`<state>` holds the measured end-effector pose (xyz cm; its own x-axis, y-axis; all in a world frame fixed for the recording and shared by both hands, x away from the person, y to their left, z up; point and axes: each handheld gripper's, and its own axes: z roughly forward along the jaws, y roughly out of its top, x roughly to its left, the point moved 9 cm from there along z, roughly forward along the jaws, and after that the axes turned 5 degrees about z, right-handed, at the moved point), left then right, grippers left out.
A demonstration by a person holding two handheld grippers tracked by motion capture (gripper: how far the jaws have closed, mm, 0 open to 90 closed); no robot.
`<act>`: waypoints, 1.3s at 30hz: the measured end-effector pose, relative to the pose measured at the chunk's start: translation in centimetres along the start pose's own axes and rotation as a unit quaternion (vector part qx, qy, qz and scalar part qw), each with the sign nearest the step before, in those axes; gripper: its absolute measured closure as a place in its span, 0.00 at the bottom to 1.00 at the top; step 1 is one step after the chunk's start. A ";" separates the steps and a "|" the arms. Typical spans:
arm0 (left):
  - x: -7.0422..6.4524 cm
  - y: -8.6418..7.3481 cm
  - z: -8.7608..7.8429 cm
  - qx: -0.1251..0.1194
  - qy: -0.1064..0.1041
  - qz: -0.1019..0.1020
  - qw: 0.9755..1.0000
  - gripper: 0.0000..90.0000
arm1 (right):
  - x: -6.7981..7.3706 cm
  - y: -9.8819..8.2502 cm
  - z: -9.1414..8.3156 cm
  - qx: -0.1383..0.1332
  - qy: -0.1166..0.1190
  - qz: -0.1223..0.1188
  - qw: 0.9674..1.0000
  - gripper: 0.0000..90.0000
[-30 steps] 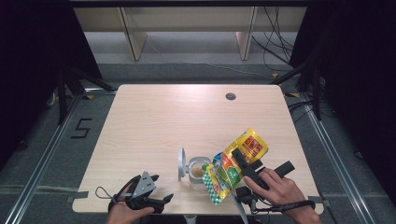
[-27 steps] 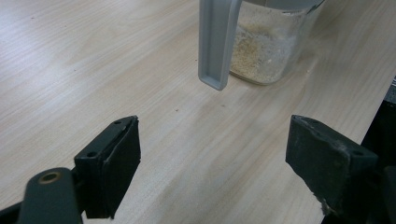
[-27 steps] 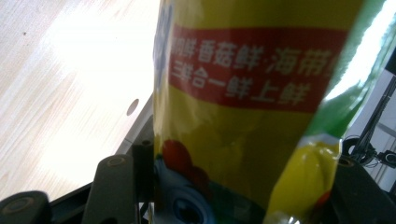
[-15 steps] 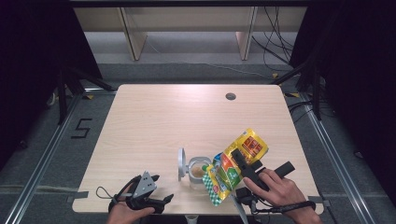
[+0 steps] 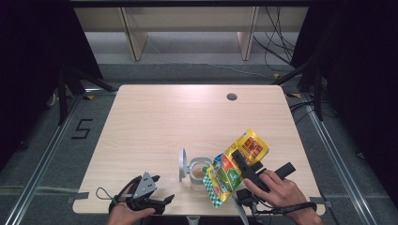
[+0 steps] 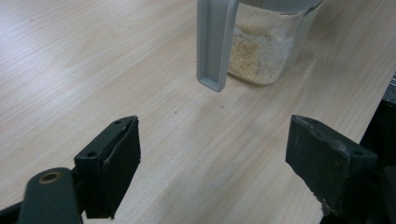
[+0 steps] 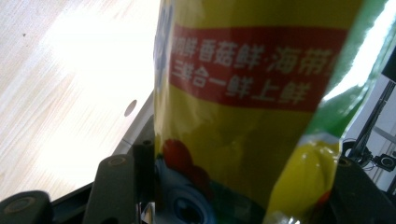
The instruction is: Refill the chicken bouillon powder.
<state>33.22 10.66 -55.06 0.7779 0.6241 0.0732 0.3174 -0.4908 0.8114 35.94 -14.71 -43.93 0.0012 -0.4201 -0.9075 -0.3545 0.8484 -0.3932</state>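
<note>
Your right gripper (image 5: 245,169) fingers squeeze the yellow seasoning bag (image 5: 237,166), tipped at 3 o'clock of the jar (image 5: 199,171), and your open, empty left gripper (image 5: 155,199) can't stop spills onto the counter (image 5: 155,126).

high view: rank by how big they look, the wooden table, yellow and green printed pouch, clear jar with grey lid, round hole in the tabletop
1. light wooden table
2. yellow and green printed pouch
3. clear jar with grey lid
4. round hole in the tabletop
</note>
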 end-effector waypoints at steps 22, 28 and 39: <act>0.3 -0.3 -0.2 0.013 0.002 0.018 1.000 0.19 | 0.0 -0.1 0.0 0.000 0.001 0.000 1.000 0.53; 0.2 -0.3 -0.3 0.010 0.001 0.010 1.000 0.19 | -0.1 -0.1 0.1 -0.002 0.000 -0.004 1.000 0.54; 0.3 -0.3 -0.2 0.013 0.006 0.009 1.000 0.19 | -0.2 -0.3 -0.1 0.003 -0.003 -0.008 1.000 0.54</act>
<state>33.21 11.09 -55.22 0.7768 0.6227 0.0943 0.3182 -0.5174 0.7944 35.94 -14.89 -43.62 0.0120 -0.4315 -0.9020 -0.3482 0.8438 -0.4083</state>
